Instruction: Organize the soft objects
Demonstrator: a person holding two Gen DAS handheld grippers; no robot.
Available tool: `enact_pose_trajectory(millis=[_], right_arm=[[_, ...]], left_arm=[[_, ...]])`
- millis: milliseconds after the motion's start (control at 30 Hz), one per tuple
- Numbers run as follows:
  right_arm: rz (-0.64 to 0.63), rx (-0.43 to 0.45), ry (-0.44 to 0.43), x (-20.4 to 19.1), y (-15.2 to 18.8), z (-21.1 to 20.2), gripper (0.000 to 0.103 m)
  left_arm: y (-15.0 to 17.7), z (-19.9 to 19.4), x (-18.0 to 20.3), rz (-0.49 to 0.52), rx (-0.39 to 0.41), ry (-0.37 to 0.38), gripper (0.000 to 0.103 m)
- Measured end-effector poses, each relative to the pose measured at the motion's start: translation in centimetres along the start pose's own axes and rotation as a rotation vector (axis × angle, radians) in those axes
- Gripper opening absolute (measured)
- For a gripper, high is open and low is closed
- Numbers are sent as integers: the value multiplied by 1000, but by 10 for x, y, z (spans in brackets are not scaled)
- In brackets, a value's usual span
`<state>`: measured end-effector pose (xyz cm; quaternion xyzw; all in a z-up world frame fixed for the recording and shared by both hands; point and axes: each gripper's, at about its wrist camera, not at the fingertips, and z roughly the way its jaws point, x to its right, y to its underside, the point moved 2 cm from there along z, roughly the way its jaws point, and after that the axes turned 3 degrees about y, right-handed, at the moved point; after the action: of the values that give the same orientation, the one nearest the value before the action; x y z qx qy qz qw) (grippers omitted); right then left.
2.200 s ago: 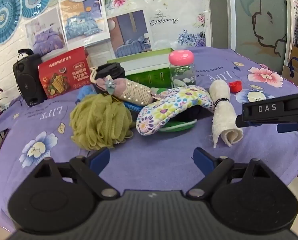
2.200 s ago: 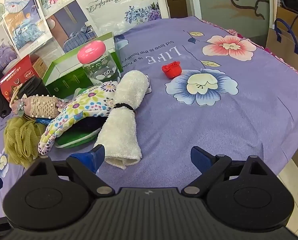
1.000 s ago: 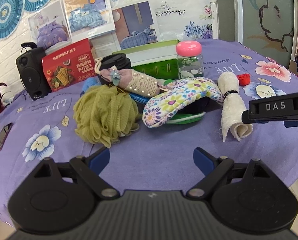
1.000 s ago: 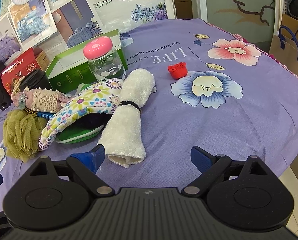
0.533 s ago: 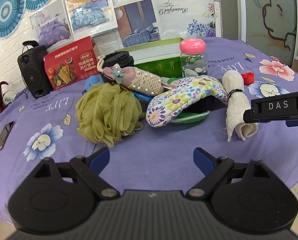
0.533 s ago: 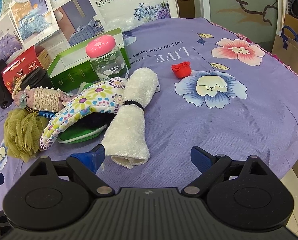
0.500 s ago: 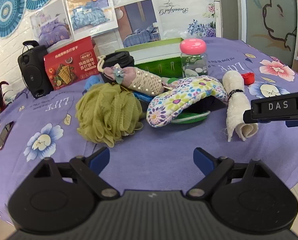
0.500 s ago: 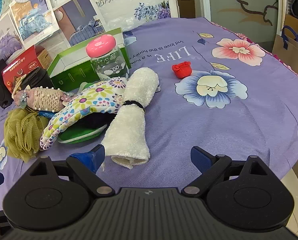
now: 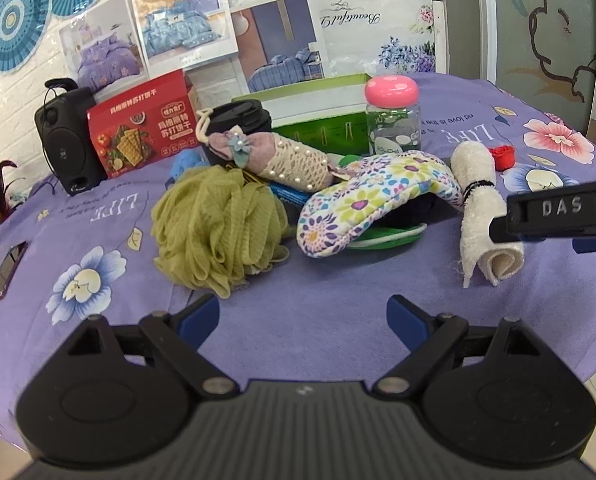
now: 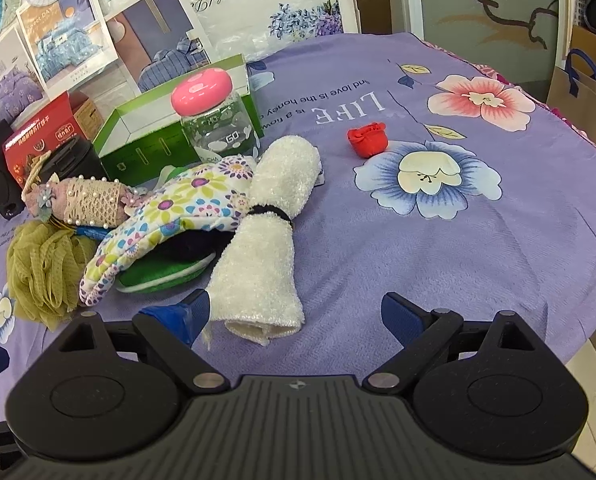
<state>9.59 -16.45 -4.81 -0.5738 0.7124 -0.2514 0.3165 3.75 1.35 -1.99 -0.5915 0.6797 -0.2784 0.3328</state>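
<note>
Purple flowered tablecloth (image 9: 321, 292) looks unchanged; both the left gripper (image 9: 302, 316) and right gripper (image 10: 294, 312) stay spread, empty, beside the rolled white towel (image 10: 264, 240).

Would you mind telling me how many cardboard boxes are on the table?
2: the red snack box stands beside the black speaker, the green box behind the pink-lidded jar. Others may be hidden.

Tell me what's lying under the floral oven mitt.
Under the floral oven mitt a dark navy fabric shows, resting on a green white-edged pad. How far either reaches beneath the mitt is covered.
</note>
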Motion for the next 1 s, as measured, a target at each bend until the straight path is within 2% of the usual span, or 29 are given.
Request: enact_pose_trajectory(millis=[133,333,433,533,667,833,933,1000], right_arm=[[22,24,-34,0,-10,0,80],[-20,11,16,-9,-30,14,80],[-36,48,11,-9,-34,12,80],[-86,92,5,-5,-36,7,80],[-179,73,30,-7,-35,9,80],[-279,24,9,-17,-24,8,80],[-298,37,-27,-27,-24,11,80],[-285,14,-25,-30,-28,24,80]], left_arm=[[-9,7,-4,0,-11,-3,91],[-26,18,-18,-3,-42,-14,91],[-27,17,-39,-20,-51,-27,91],[-25,19,-67,-49,-61,-71,91],[-19,23,-103,-97,-79,-109,90],[-10,38,-132,-137,-129,-161,90],[-10,49,-140,-164,-150,-156,90],[-13,55,-138,-160,-164,-143,90]])
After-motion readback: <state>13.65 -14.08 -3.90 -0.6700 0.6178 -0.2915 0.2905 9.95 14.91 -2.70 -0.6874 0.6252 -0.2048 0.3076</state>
